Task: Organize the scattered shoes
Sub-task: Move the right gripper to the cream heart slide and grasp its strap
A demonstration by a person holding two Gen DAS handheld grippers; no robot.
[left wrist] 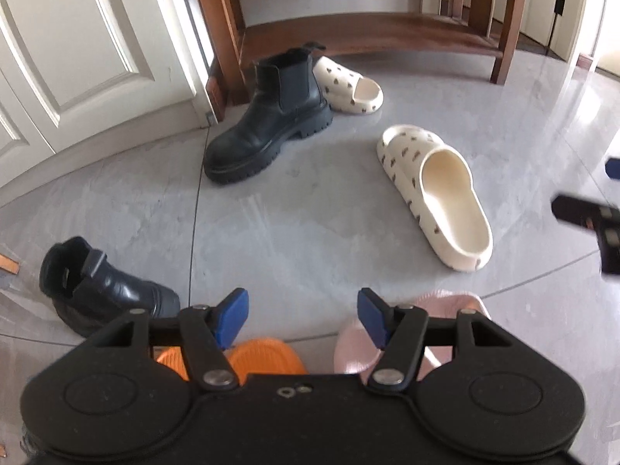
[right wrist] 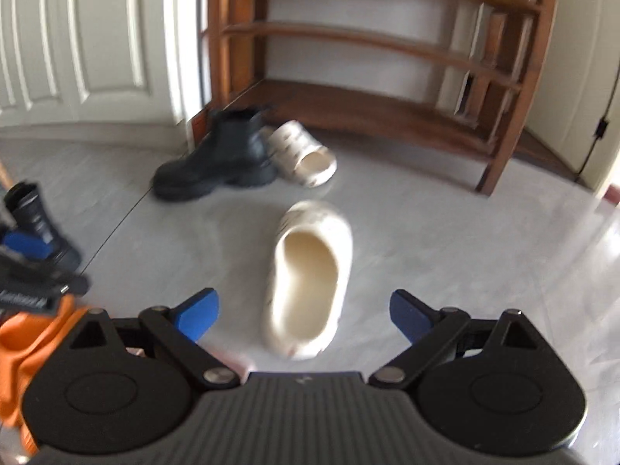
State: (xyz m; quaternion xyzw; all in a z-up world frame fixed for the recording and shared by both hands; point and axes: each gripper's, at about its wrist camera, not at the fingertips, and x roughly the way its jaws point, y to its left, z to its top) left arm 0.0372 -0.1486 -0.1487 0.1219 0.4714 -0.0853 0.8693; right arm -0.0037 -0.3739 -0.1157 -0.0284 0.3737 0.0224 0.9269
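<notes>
On the grey floor a black boot [left wrist: 267, 116] stands upright, and its mate [left wrist: 104, 286] lies at the left. One cream patterned slipper [left wrist: 438, 197] lies in the middle, the other [left wrist: 352, 85] behind the standing boot. My left gripper [left wrist: 302, 310] is open above the floor, holding nothing; an orange slipper [left wrist: 263, 360] and a pink slipper [left wrist: 445, 306] show beneath it. My right gripper [right wrist: 304, 310] is open over the near cream slipper [right wrist: 306, 279], its pads apart from it. The right wrist view is blurred.
A brown wooden shoe rack [left wrist: 368, 35] with bare shelves stands against the back wall, also seen as the rack [right wrist: 368, 77]. White panelled doors [left wrist: 77, 38] run along the left. The right gripper's tip [left wrist: 589, 221] enters at the right edge.
</notes>
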